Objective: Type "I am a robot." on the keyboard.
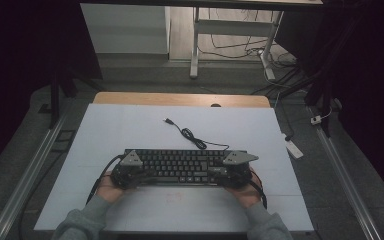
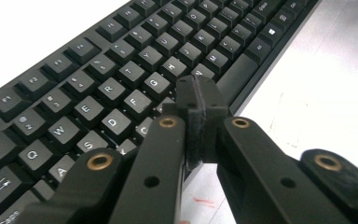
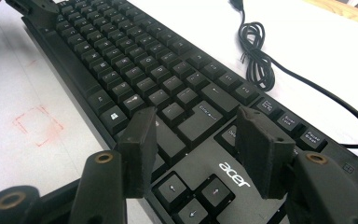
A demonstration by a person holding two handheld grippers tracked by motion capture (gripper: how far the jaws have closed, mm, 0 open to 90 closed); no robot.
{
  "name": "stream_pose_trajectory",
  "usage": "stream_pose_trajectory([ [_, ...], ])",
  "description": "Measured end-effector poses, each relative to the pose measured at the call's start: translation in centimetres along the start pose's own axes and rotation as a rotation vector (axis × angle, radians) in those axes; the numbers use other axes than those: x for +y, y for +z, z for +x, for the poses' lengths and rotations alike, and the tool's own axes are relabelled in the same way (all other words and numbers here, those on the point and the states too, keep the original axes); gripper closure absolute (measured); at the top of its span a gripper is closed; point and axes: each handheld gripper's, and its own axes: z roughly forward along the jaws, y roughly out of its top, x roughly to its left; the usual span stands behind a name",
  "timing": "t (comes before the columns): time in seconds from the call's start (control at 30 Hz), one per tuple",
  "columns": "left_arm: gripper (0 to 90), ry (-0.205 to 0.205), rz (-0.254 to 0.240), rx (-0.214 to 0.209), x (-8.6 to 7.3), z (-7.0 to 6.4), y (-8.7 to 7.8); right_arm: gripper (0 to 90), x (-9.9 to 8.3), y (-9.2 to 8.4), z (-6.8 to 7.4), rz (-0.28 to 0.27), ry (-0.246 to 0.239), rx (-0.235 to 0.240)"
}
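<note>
Clearly, "acer" marks the black keyboard (image 3: 200,154).

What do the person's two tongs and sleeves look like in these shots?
Both tongs are black. The left tongs have flat linkage arms with brass-coloured pivot rings; the right tongs have thick rectangular pads. In the high view each carries a grey three-cornered plate, and a black cable trails back from the left one. The person wears grey-green sleeves.

I see a black keyboard (image 1: 180,167) with white letters on its keys. Its cable (image 3: 261,60) is black, and the tabletop (image 1: 130,132) is white with a faint red square mark (image 3: 38,125).
</note>
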Motion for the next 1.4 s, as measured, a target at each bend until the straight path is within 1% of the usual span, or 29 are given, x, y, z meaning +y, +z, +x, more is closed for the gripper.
stream_pose_trajectory([
  [0.3,88.9,0.029,0.028,-0.013,0.0,-0.6,1.0,48.4,0.0,0.1,0.0,0.008,-0.001,-0.001],
  [0.5,88.9,0.028,0.043,-0.007,-0.1,-0.7,1.6,48.4,-0.1,0.1,0.0,0.013,-0.002,0.0],
  [0.7,88.9,0.037,0.057,-0.001,-0.2,-0.7,1.9,48.4,-0.1,0.2,0.0,0.02,0.0,-0.004],
  [0.93,88.9,0.037,0.051,0.001,-0.2,-0.7,2.0,48.2,-0.1,0.2,0.0,0.021,0.0,-0.002],
  [0.97,89.0,0.042,0.053,0.004,-0.2,-0.8,2.1,48.2,-0.1,0.2,0.0,0.02,0.001,-0.001],
  [1.0,89.0,0.049,0.066,0.012,-0.2,-0.8,2.2,48.2,-0.1,0.2,0.0,0.02,0.001,-0.001],
  [1.13,89.0,0.074,0.068,0.016,-0.2,-1.0,2.3,48.2,-0.1,0.2,0.0,0.02,-0.001,-0.004],
  [1.2,89.0,0.072,0.064,0.014,-0.1,-1.0,2.2,48.2,-0.1,0.1,0.0,0.021,0.0,-0.004],
  [1.33,88.2,0.06,0.021,0.01,0.0,-1.0,1.6,48.1,-0.1,0.1,-0.1,0.018,-0.001,-0.003],
  [1.4,82.0,0.051,-0.008,0.01,0.1,-1.0,1.1,48.1,-0.1,0.2,-0.2,0.016,-0.001,-0.002],
])
